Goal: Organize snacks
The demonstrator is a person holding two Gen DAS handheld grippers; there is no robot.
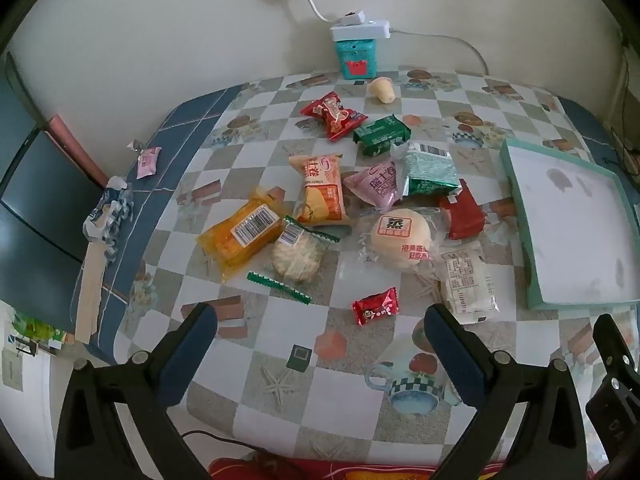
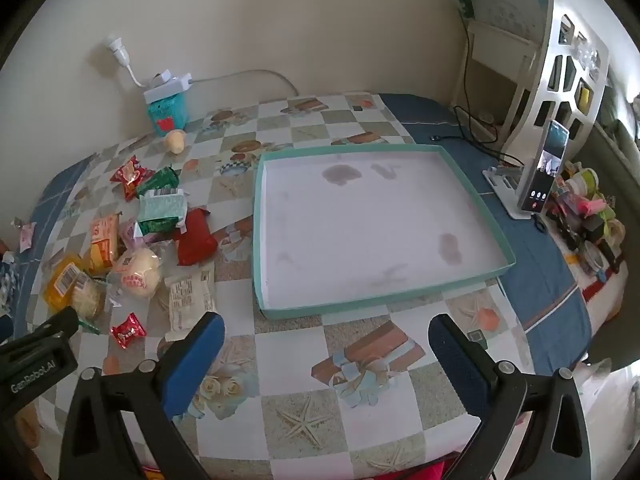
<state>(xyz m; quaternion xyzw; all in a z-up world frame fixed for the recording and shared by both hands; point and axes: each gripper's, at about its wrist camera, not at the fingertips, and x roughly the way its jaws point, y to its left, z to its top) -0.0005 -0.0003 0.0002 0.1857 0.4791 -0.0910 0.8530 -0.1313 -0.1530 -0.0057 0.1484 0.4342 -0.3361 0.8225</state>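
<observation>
Left wrist | red candy (image 1: 376, 305) just ahead of spread, empty left claw (image 1: 320, 320)

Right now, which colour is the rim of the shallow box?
Teal, around a white inside; the box shows best in the right wrist view.

A loose heap of wrapped snack packets (image 1: 360, 204) in red, green, orange and white lies at nine o'clock from the shallow teal-rimmed white cardboard tray (image 2: 376, 224), which holds nothing.

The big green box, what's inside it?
Nothing yet! The teal box shows only its white bottom with a few dark smudges. All the snacks, like the round bun, lie outside on the table. Under the box stays hidden.
</observation>
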